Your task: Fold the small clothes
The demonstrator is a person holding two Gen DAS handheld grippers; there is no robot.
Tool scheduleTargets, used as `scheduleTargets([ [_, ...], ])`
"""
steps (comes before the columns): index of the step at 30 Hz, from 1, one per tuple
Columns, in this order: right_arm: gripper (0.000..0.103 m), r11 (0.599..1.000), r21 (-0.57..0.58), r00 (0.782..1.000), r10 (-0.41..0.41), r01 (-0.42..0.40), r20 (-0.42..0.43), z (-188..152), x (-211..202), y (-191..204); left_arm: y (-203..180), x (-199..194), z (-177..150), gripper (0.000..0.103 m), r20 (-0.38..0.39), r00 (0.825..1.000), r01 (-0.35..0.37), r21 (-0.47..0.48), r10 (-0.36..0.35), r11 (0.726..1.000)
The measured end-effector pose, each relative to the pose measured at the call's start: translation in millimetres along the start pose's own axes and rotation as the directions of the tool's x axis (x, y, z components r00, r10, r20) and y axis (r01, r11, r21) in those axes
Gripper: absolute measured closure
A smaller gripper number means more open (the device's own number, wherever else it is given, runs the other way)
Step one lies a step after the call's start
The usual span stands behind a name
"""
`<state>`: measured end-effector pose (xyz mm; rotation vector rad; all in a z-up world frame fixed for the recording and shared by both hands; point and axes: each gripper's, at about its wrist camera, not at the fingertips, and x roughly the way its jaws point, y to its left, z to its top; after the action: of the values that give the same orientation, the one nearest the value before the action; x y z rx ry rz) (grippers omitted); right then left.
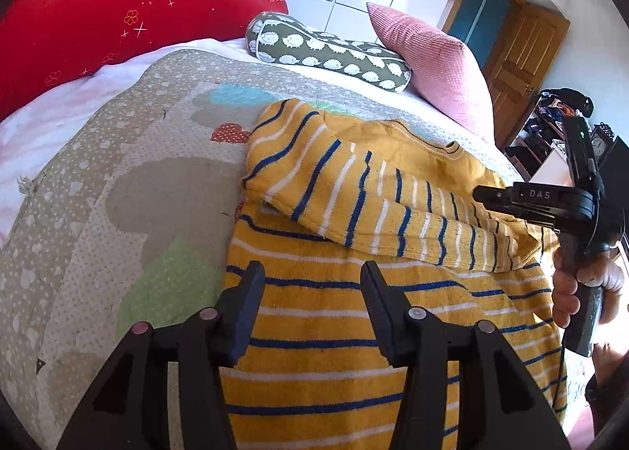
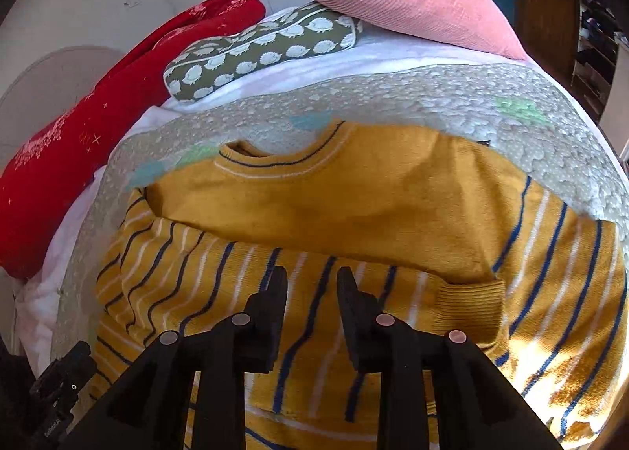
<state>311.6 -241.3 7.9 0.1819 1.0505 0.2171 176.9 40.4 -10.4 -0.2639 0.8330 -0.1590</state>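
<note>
Two tools are seen over a yellow striped sweater [image 1: 354,316] spread on the patterned bed cover [image 1: 118,182]. The left tool [image 1: 312,292] is held wide open, empty, above the hem at 6 o'clock; the right tool [image 2: 311,285] is parted narrowly over the folded sleeve [image 2: 468,298], gripping nothing

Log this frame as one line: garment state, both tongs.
sweater: on bed, sleeve folded across | left tongs: open, empty | right tongs: open above sleeve, empty
</note>
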Motion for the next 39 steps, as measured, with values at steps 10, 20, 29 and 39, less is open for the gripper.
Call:
scheduleTargets([
  [10, 0.053, 0.938, -0.339, 0.988, -0.118, 0.077, -0.103, 32, 94, 109, 37, 19, -8, 0.043, -0.045, 0.984, 0.164, -0.172, -0.174, 0.971],
  [20, 0.102, 0.933, -0.295, 0.975, -0.224, 0.208, -0.019, 61, 83, 123, 39, 11, -10, 0.043, -0.050, 0.983, 0.163, -0.186, -0.175, 0.969],
  [29, 0.055, 0.938, -0.165, 0.951, -0.309, 0.305, -0.003, 58, 24, 44, 39, -1, -12, 0.043, -0.022, 0.987, 0.155, -0.178, -0.161, 0.972],
  [39, 0.044, 0.927, 0.132, 0.936, -0.346, 0.352, -0.066, -11, -30, -90, 35, -11, -9, 0.043, 0.000, 0.986, 0.165, -0.179, -0.167, 0.970],
])
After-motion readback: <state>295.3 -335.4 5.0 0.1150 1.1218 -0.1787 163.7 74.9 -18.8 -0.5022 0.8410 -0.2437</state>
